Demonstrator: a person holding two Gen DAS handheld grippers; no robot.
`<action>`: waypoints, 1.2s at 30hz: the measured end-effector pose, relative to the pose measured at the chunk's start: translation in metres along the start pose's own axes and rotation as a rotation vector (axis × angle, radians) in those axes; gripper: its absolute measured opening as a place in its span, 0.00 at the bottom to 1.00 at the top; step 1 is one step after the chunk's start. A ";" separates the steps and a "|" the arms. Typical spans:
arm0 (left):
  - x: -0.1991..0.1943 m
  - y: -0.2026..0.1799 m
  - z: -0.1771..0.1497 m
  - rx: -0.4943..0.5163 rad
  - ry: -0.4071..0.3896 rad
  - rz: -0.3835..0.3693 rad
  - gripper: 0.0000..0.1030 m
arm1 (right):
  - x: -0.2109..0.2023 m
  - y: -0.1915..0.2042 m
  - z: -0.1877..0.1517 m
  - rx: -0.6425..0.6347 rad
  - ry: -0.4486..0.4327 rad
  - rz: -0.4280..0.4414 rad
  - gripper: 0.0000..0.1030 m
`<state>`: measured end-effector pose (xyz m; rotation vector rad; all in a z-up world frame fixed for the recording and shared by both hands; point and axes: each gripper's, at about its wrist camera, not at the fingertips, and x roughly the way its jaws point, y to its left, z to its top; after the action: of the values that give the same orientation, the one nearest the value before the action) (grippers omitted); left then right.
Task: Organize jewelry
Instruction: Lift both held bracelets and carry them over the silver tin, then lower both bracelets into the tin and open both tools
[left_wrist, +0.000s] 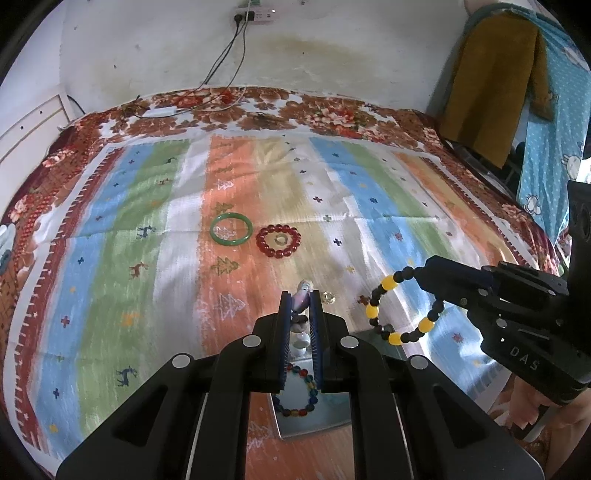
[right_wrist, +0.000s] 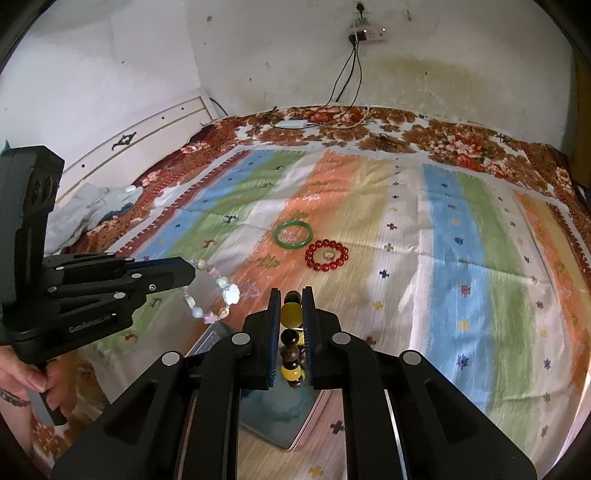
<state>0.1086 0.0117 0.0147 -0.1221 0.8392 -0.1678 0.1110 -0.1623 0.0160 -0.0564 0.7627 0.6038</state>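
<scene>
Above the bed (left_wrist: 110, 229), two tools each grip one bracelet. Left tool (left_wrist: 300, 299) is clamped on a pale pearly bracelet (right_wrist: 221, 295), which hangs off its tip in the right wrist view. Right tool (right_wrist: 291, 295) is clamped on a black-and-yellow bracelet (left_wrist: 399, 306), its loop dangling clear of the cloth in the left wrist view.

Four more pieces lie on the striped cloth (left_wrist: 369, 206): one green bangle (left_wrist: 231, 229), one red bracelet (left_wrist: 278, 240) just beside it, one small pale ring (left_wrist: 280, 240) inside the red loop, and one small clear piece (left_wrist: 328, 297), too blurred to name, near the left tool's tip. One tray (left_wrist: 325, 413) sits under the tools; a multicoloured bracelet (left_wrist: 299, 391) lies in it.

Under the striped cloth is a red floral bedspread (left_wrist: 258, 110). Behind it a stained white wall (left_wrist: 332, 55) carries one power strip (right_wrist: 367, 35) with cables (right_wrist: 347, 74) trailing to the bed. A headboard (right_wrist: 129, 147) stands at one side, and mustard and blue dotted cloths (left_wrist: 546, 129) hang at the other.
</scene>
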 end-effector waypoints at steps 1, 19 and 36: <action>0.000 -0.001 -0.001 0.003 0.002 -0.001 0.09 | -0.001 0.001 -0.003 0.001 0.001 -0.002 0.12; -0.009 -0.017 -0.041 0.032 0.026 -0.001 0.09 | -0.012 0.016 -0.032 -0.003 0.037 0.015 0.12; -0.008 -0.012 -0.050 -0.024 0.050 0.028 0.28 | -0.010 0.009 -0.046 0.062 0.082 0.012 0.31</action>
<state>0.0648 -0.0007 -0.0105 -0.1294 0.8929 -0.1353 0.0711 -0.1714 -0.0095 -0.0195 0.8615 0.5919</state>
